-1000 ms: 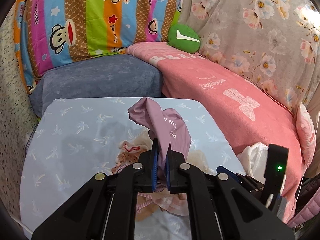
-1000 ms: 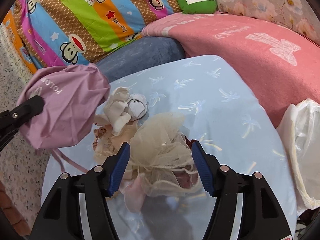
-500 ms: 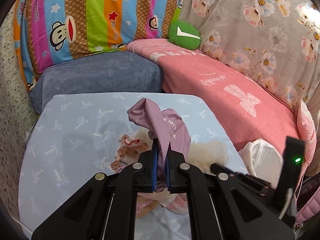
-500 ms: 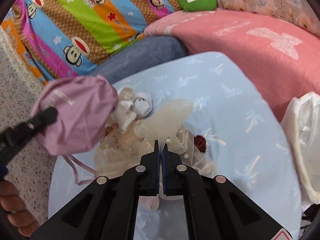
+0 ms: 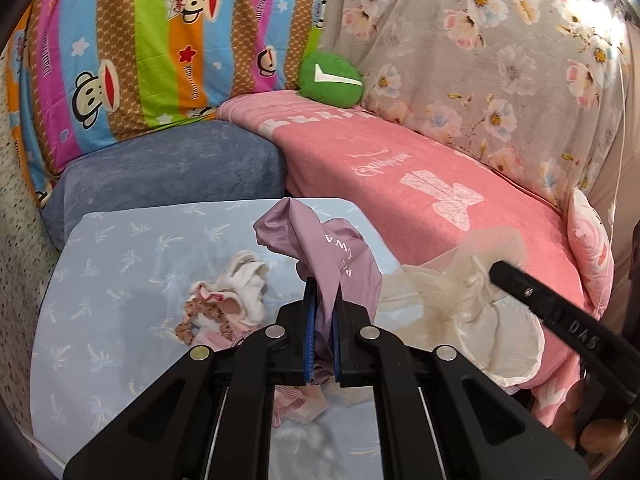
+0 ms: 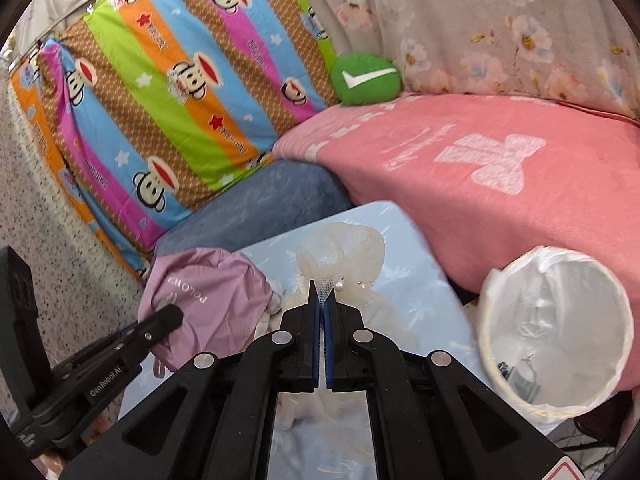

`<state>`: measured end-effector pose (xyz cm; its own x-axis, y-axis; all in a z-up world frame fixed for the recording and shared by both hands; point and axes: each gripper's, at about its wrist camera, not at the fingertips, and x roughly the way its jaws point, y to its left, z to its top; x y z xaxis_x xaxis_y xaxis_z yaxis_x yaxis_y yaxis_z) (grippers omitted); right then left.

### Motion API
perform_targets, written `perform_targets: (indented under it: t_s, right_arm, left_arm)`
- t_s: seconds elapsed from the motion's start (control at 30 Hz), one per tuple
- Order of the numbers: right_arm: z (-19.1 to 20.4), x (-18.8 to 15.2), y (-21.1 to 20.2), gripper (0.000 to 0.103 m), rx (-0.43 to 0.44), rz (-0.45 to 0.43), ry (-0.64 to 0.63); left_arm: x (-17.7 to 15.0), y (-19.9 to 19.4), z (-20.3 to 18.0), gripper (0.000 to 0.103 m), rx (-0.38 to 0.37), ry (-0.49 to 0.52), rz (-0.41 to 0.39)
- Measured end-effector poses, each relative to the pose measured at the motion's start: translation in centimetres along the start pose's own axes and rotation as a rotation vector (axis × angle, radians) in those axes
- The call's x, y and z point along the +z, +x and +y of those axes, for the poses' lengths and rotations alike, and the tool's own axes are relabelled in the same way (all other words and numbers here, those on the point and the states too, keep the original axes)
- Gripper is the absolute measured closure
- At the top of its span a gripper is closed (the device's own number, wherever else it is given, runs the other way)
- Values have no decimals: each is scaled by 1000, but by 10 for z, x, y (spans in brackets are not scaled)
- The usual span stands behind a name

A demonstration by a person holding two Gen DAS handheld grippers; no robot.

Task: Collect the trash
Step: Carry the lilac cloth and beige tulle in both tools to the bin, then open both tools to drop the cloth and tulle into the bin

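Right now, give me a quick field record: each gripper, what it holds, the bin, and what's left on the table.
left gripper: jaws shut on purple bag
right gripper: jaws shut on cream mesh bundle, lifted off table
bin: white-lined, open, right of table
table: white and pink cloth scraps remain

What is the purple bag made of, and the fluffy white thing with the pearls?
The purple bag looks like thin, smooth woven fabric, maybe nylon or polyester: it crumples in soft folds, has a faint sheen and carries printed letters. The white thing looks like cream netting, probably tulle: you can see its fine mesh and the light through it, with small shiny beads that look like pearls.
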<state>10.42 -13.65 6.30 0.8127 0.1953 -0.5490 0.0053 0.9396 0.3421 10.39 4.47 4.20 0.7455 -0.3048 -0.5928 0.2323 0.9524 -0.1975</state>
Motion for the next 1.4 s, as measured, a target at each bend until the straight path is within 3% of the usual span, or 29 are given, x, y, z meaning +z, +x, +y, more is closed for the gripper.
perform_targets:
  t_s: [0.57, 1.07, 1.27, 1.37, 1.4]
  right_arm:
    - [-102, 25, -76, 101, -183, -149, 99]
    - [-171, 26, -81, 101, -287, -138, 174]
    - [-181, 23, -77, 89, -306, -136, 192]
    - [-183, 22, -77, 79, -310, -139, 199]
    - [-183, 22, -77, 78, -310, -138, 198]
  left_arm:
    - [-3, 20, -93, 96, -125, 168, 32]
    - [-13, 56, -171, 95, -249, 298, 109]
    - [-17, 75, -190, 95, -287, 325, 174]
    - [-19, 79, -193, 83, -281, 326, 181]
    - [-19, 79, -193, 73, -278, 320, 179]
